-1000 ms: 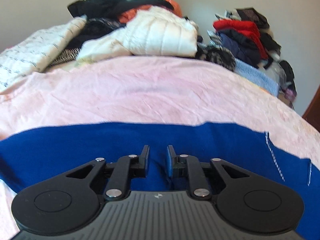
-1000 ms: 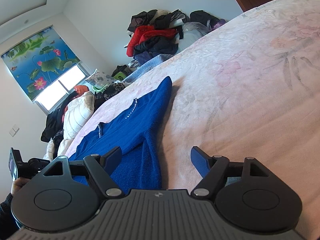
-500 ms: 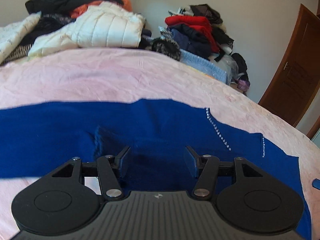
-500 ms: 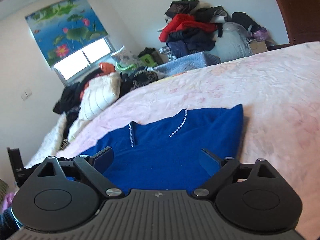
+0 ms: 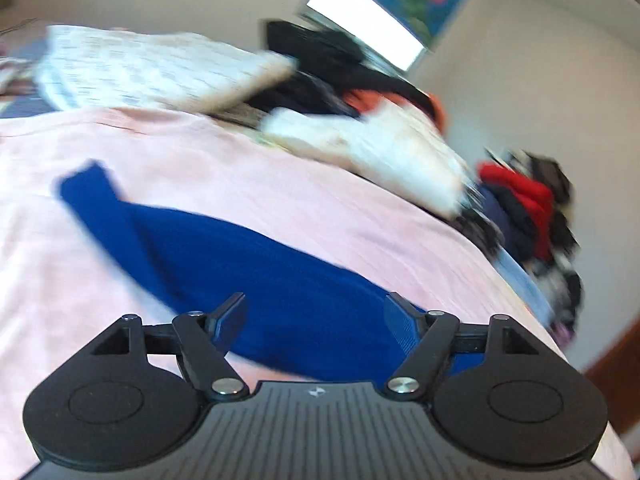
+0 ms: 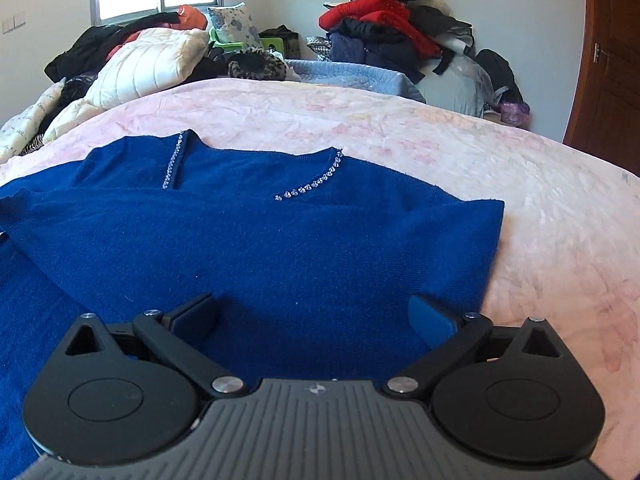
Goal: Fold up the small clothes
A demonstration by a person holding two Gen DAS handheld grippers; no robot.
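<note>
The blue knitted sweater with beaded neckline (image 6: pixel 280 240) is spread flat on the pink bed (image 6: pixel 540 208). Both right tongs (image 6: pixel 312 316) and left tongs (image 5: pixel 316 314) have just been opening, nothing grasped. A fresh edge must next be gripped.

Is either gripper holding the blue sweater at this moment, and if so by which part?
Nothing is held. The left gripper and right gripper have just been opening; both stand open above the blue sweater, which lies flat on the bed.
</note>
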